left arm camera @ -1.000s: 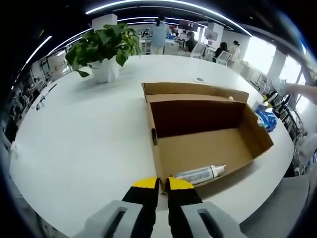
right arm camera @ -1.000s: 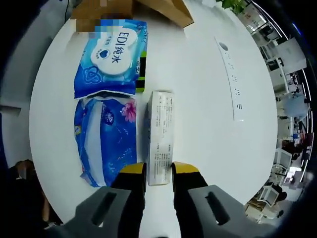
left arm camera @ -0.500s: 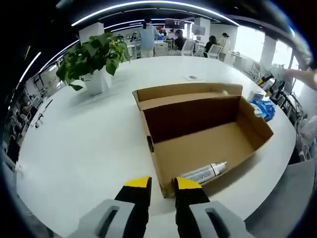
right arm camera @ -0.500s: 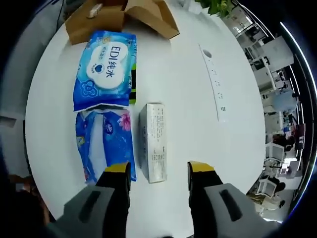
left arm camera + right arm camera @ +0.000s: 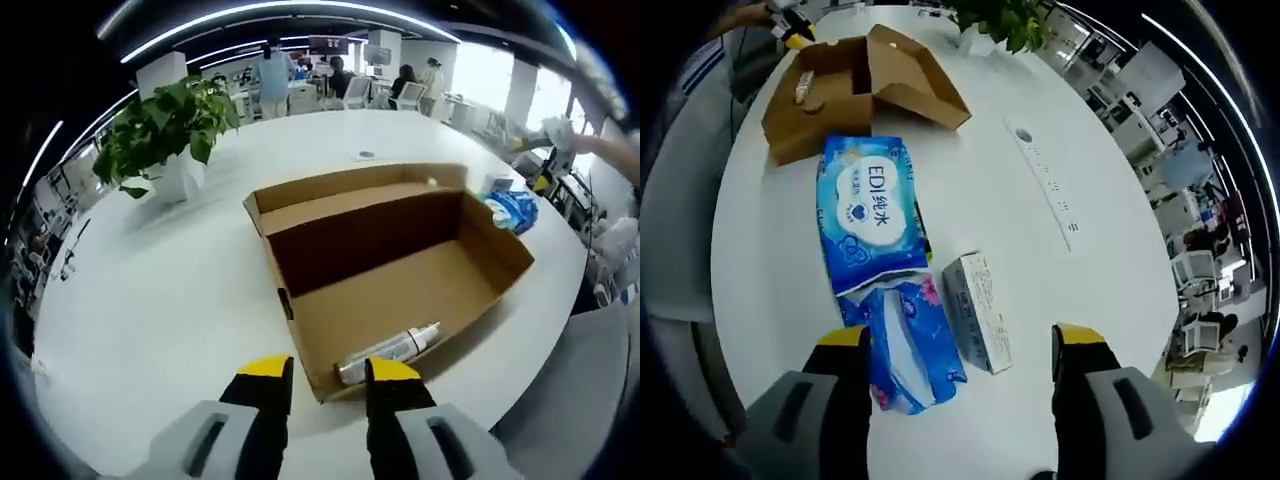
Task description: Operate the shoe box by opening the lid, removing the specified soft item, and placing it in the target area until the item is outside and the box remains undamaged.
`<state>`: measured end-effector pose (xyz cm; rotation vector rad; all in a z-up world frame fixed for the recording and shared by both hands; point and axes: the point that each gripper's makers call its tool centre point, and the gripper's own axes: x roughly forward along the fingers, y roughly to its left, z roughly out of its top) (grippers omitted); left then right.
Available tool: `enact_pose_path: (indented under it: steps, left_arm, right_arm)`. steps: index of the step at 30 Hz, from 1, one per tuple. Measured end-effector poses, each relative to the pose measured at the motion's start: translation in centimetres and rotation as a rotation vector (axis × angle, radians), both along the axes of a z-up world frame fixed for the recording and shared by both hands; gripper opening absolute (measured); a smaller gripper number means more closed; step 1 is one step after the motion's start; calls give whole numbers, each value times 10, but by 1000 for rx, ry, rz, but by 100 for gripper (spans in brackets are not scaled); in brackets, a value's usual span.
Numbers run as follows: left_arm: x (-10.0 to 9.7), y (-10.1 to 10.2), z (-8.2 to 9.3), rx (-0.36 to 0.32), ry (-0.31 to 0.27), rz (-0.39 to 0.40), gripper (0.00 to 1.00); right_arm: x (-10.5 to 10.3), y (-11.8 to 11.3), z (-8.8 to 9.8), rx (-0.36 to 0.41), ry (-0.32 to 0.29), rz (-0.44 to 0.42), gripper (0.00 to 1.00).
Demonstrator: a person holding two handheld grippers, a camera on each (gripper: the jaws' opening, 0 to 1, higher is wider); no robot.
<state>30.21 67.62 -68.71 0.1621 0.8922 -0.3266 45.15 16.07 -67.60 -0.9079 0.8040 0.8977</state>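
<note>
Left gripper [image 5: 326, 366] released, jaws apart, empty, just short of shoe box [image 5: 400, 290] near corner at 12 o'clock. Box open, lid folded back; tube [image 5: 388, 350] lying against near wall. Bare white counter [image 5: 150, 290] wide open from 9 to 11 o'clock; potted plant [image 5: 165, 125] at 10. Right gripper [image 5: 965, 338] spread wide, empty; small carton [image 5: 980, 312] between jaws, tissue pack [image 5: 902, 345] beside it, wipes pack [image 5: 868, 212] toward 11; counter edge near at 8 o'clock.

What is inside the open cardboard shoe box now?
Inside the shoe box, the left gripper view shows one silver tube lying along the near wall. The rest of the visible floor is bare. The near wall hides the strip of floor just behind it.
</note>
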Motion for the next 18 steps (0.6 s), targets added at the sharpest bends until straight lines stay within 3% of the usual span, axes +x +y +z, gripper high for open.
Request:
enact_pose_path:
  steps: [6,18]
  left_arm:
    - [1,-7,-1,12,10,-59,32]
    - [6,-25,-1,13,39,-188,45]
  right_arm:
    - [-23,7,11,79,0,-96,82]
    - [-74,24,28,234,-50,-177,94]
